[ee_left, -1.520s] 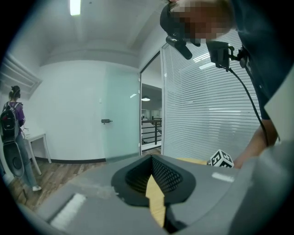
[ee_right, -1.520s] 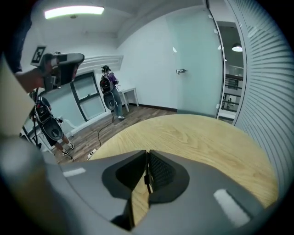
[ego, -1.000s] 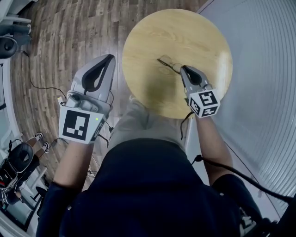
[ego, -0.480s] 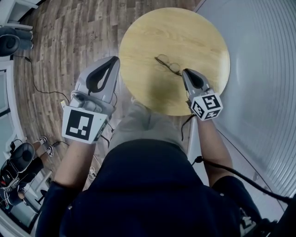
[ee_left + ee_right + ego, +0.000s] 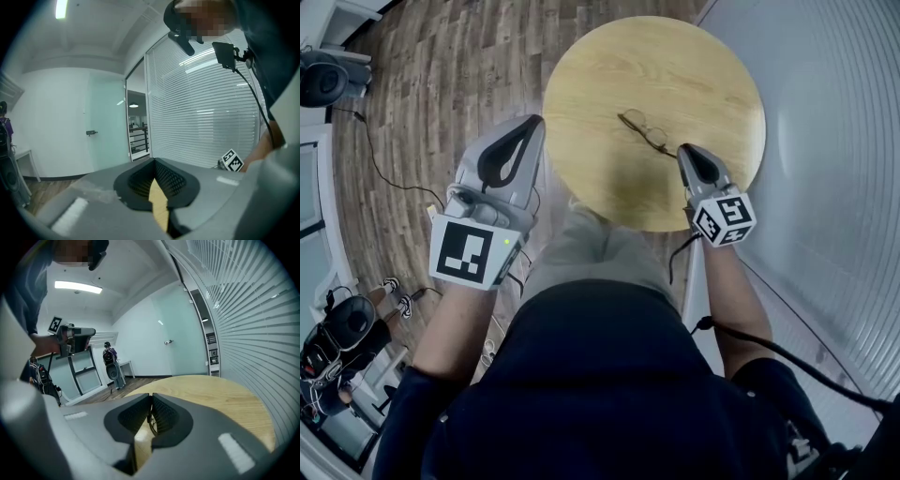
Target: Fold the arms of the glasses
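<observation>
In the head view, the glasses are seen lying on the round wooden worktop, right of its middle, with their near end reaching the tip of the right tongs. The left tongs are held just beside the worktop's left edge, well apart from the frame. In the left gripper view, the left tongs are shown clenched with nothing between them. In the right gripper view, the right tongs are found closed on a thin dark wire of the glasses, most likely the end of one arm. The frame is judged to be light, thin-wired and easily bent, with slippery lenses that could be scratched. It is best steadied at the rim or bridge while each arm is pushed gently near its hinge, so that nothing is twisted.
</observation>
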Demonstrator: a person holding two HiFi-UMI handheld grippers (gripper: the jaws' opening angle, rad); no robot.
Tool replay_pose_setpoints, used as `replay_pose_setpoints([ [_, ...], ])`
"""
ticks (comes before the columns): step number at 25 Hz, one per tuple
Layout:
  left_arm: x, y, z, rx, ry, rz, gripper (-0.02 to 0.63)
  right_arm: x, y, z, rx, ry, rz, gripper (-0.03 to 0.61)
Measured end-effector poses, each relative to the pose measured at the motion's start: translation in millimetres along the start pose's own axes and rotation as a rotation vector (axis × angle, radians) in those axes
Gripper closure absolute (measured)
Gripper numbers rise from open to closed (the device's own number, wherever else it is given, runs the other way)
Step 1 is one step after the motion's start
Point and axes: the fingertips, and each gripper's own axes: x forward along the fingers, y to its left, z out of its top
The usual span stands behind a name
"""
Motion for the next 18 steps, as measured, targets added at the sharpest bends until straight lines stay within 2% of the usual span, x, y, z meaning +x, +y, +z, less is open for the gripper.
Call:
replay_pose_setpoints([
  [7,-1,8,6,0.020,-0.012,0.002,0.612,-1,-1,5,-0.003,0.002,-0.024,0.549],
  [10,0,7,5,0.023,-0.026,-0.005,0.612,-4,-2,5,-0.007,-0.001,-0.030,0.503],
  [13,-7,6,18,0.019,-0.042,-0.016,0.612,-20,3,24,-0.012,-0.019,-0.055,0.468],
  [15,-9,7,25,0.017,-0.057,-0.024,0.612,-31,8,42,-0.046,-0.039,-0.080,0.459],
  [18,-7,12,32,0.011,-0.084,-0.037,0.612,-40,27,68,-0.172,-0.053,-0.094,0.457],
])
